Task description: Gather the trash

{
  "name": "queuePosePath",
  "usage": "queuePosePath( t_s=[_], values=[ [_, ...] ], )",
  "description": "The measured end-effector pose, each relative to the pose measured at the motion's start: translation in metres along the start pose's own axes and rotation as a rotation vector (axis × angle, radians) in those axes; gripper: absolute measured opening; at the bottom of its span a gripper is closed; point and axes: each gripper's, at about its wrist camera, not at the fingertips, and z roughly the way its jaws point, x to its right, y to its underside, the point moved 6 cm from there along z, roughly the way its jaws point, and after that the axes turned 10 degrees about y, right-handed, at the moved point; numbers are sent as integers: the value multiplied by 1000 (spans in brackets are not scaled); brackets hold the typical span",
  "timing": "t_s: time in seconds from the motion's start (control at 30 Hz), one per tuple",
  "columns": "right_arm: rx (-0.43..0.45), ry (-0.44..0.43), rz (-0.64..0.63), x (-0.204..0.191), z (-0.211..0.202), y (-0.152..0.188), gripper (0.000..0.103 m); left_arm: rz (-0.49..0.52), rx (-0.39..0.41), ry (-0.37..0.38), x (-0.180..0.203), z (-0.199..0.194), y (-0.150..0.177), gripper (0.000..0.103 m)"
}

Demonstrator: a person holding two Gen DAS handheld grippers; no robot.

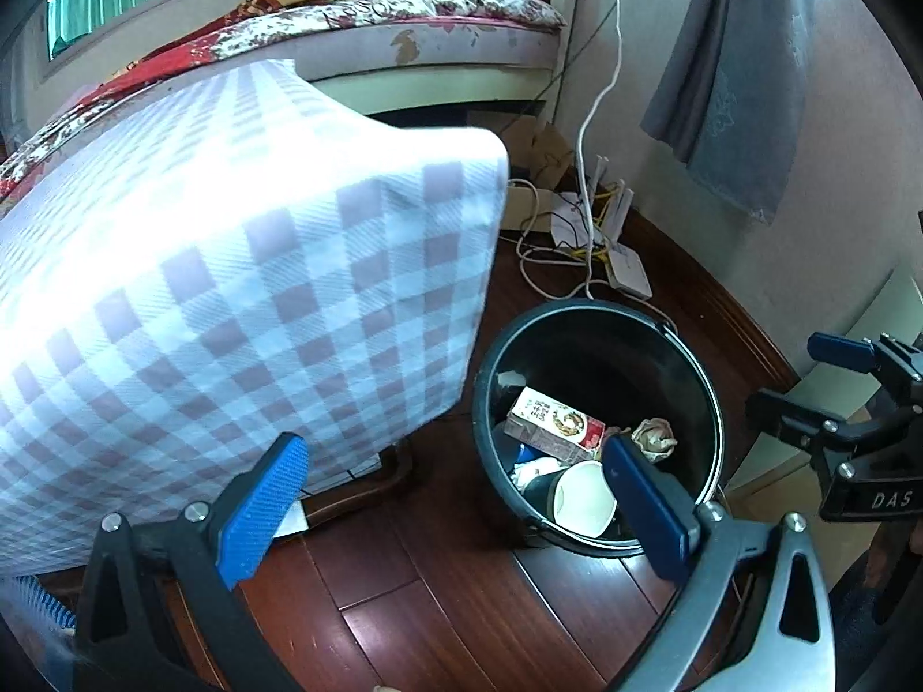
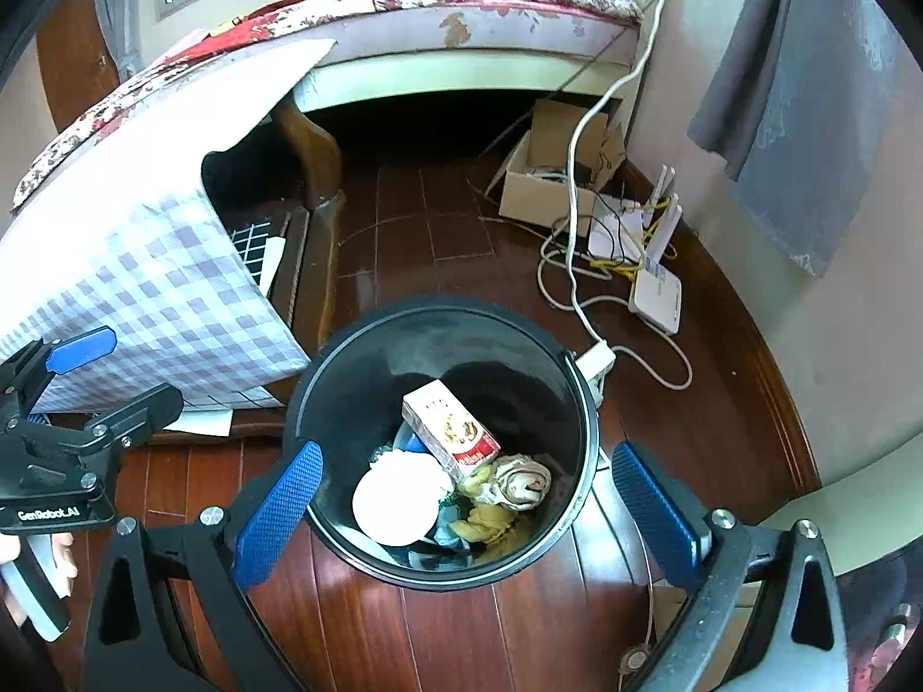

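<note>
A black round trash bin (image 1: 681, 357) (image 2: 357, 369) stands on the dark wooden floor. Inside it lie a small carton (image 1: 554, 424) (image 2: 450, 429), a white paper cup (image 1: 580, 499) (image 2: 398, 499) and crumpled wrappers (image 1: 655, 438) (image 2: 519, 481). My left gripper (image 1: 450, 513) hangs open above the floor just left of the bin, nothing between its blue pads. My right gripper (image 2: 467, 513) is open directly over the bin's near rim, also empty. Each gripper shows at the edge of the other's view: the right one (image 1: 836, 386), the left one (image 2: 86, 369).
A table under a checked cloth (image 1: 231, 288) (image 2: 144, 288) stands left of the bin. Behind are a bed (image 1: 432, 29), a cardboard box (image 2: 548, 179), white cables (image 2: 577, 288), a router (image 2: 655, 294) and a grey towel (image 2: 807, 86) on the wall.
</note>
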Motion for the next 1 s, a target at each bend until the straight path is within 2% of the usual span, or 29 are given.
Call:
queuePosePath(
  t_s=[0.27,1.0],
  values=[
    [15,-4,-15,-11,-15,-9,102,-22,28,-26,-15,-23,-2,102],
    [154,-36,-34,-53,-125,-51,102,-66,165,-112,-48,-133,-24,102]
  ],
)
